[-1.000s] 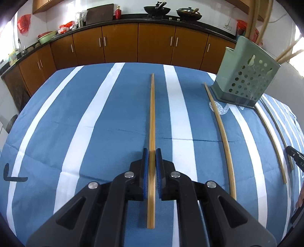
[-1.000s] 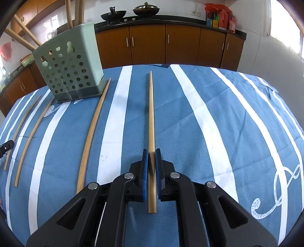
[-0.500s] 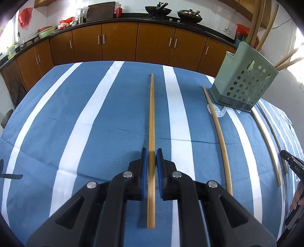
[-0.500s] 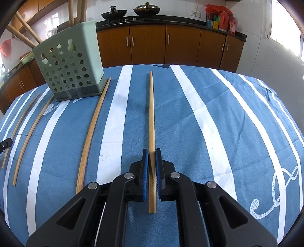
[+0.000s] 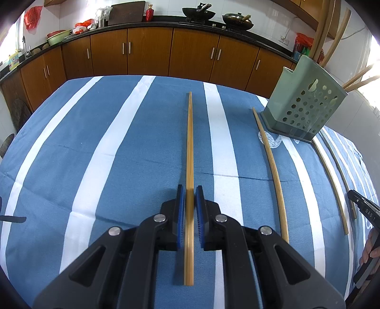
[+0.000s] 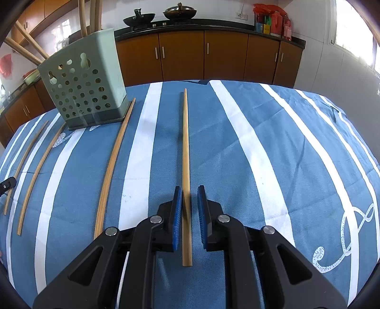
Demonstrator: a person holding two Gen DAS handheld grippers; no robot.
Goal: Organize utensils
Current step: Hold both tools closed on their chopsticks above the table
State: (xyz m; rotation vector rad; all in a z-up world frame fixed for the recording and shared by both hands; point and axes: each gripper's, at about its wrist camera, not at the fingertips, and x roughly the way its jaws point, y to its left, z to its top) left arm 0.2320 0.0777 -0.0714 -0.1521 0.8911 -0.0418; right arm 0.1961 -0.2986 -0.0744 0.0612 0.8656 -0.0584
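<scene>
**Utensil sort partly done: four sticks were off the rack**

The blue cotton tablecloth with white stripes (image 5: 118, 154) covered the whole work surface and carried every loose item.

The pale green perforated plastic utensil holder (image 6: 83, 88) stood upright on the cloth, at two o'clock from the left gripper (image 5: 189, 191) and at eleven o'clock from the right gripper (image 6: 190, 190). Several upright bamboo chopsticks (image 6: 82, 14) were already in it; that portion of the job was judged complete.

The left gripper was clamped on the left-hand bamboo chopstick (image 5: 189, 142), which ran toward twelve o'clock with its length low over the cloth; whether it touched the cloth could not be told.

The right gripper's jaws had just been opening. The right-hand bamboo chopstick (image 6: 185, 142) lay between them, against the left pad and clear of the right pad, pointing to twelve o'clock. It was not gripped.

Two further sticks lay untouched on the cloth: the near loose chopstick (image 6: 111, 166) at ten o'clock from the right gripper, its far tip just beside the holder's base, and the far loose chopstick (image 6: 35, 176) beyond the holder at nine o'clock.

Assessment: four chopsticks, as far as both views showed, were outstanding. The remaining work was to lift each and stand it in the holder.
</scene>
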